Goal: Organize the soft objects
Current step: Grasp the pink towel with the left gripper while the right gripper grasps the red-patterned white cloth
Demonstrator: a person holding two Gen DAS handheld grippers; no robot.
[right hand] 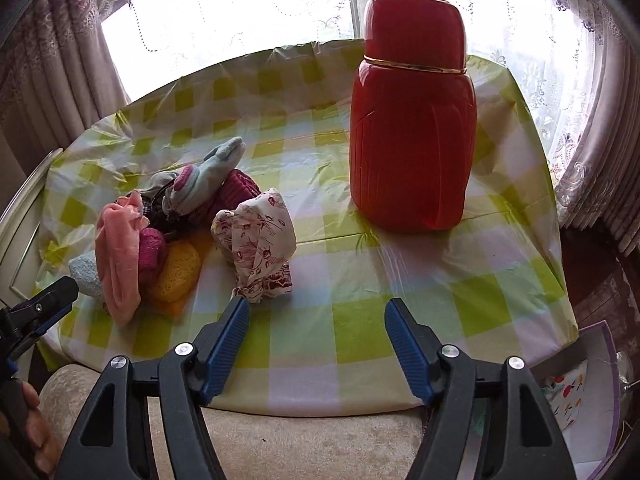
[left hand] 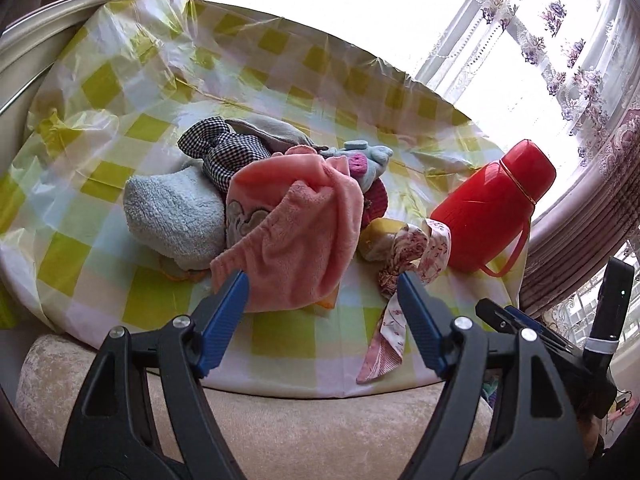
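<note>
At frame centre of the left wrist view, the soft pile (left hand: 280, 200) lies on the checked tablecloth (left hand: 120, 80); no writing is readable. Left gripper (left hand: 322, 284) and right gripper (right hand: 316, 308) both gape, holding nothing.

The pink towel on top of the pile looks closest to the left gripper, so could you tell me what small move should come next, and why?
Probably ease the left gripper forward and close on the pink towel's near edge. Its jaws stand open with nothing between them, and the towel lies on top of the pile, just ahead of the left finger. The right gripper is open over bare tablecloth.
</note>
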